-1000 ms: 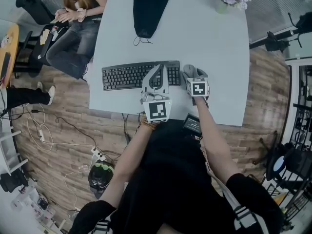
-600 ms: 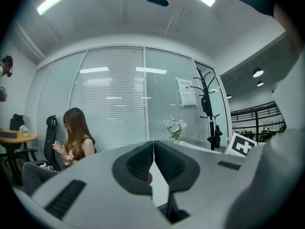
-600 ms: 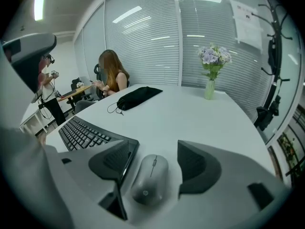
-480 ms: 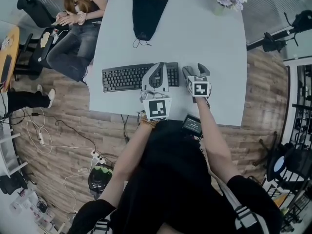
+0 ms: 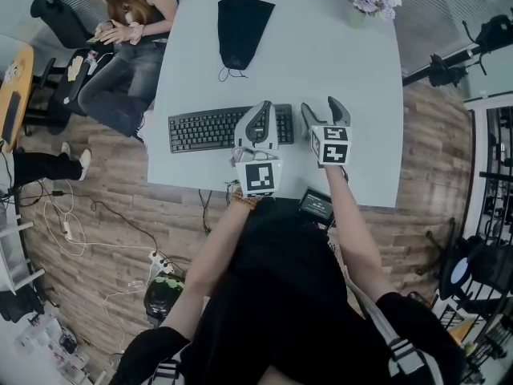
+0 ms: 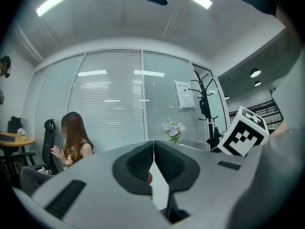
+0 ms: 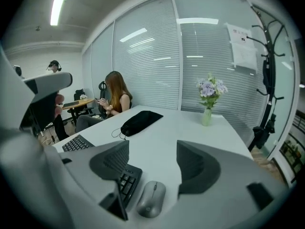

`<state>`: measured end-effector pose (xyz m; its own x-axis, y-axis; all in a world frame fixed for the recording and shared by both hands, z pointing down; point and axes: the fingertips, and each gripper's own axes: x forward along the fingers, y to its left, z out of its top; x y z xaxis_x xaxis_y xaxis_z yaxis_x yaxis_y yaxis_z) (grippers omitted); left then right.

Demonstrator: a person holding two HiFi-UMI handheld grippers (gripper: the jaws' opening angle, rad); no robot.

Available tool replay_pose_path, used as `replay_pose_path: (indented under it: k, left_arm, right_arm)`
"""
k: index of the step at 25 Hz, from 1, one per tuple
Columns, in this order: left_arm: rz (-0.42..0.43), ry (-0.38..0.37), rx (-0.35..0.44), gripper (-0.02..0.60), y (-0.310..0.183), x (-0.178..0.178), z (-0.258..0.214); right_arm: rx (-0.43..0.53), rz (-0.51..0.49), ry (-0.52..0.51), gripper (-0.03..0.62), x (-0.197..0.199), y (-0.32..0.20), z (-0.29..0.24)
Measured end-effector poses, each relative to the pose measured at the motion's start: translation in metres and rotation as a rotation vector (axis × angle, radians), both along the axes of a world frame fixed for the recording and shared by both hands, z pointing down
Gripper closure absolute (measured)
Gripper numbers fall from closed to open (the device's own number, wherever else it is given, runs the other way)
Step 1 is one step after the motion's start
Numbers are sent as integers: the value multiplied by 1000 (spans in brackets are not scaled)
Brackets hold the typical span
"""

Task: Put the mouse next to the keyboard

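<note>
No wording can be read; the print on the paper sheet (image 7: 244, 46) hung on the glass wall (image 7: 152, 66) is blurred.

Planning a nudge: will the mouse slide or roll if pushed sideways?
The mouse lies flat on the smooth table, so it would probably slide, not roll. Its rounded, smooth shell could slip from the open right gripper.

Grey mouse (image 7: 151, 198) lies flat — just beside the black keyboard's (image 5: 208, 127) right end.
</note>
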<state>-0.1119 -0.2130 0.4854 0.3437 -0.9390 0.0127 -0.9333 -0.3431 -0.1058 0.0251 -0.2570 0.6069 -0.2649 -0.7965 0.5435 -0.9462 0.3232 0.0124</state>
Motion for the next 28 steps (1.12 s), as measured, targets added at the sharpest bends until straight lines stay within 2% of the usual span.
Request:
replay_pose_path:
  k: [7,12,16,21,24,26,28]
  left_arm:
    - [2,-2,28,569,-1,1,-9]
    - [1,-1,20,569,1,2,-10]
    - [-4,4,29,569,3,1,-12]
    - [-11,-6,88,569,4,-4,-25]
    - [-12,-7,99,569,6,-5,-31]
    - [-13,-8,112,569,6,-5,-34]
    - [-12,-9,116,569,7,-5,-35]
  right_arm:
    - [142,-9,-23,297,-11,1,-62]
    - [237,-36,-24,306,-21,4,-105]
    - [334,-27,-10,353,-24,8,-139]
    - [420,-24,-25,370,-30,17,-168]
    - [460,-17,-26,437,-32,24,-179]
    - [482,-9,-9,523,-31,28,-182]
    - [487,-4,2,545,-28,30,-182]
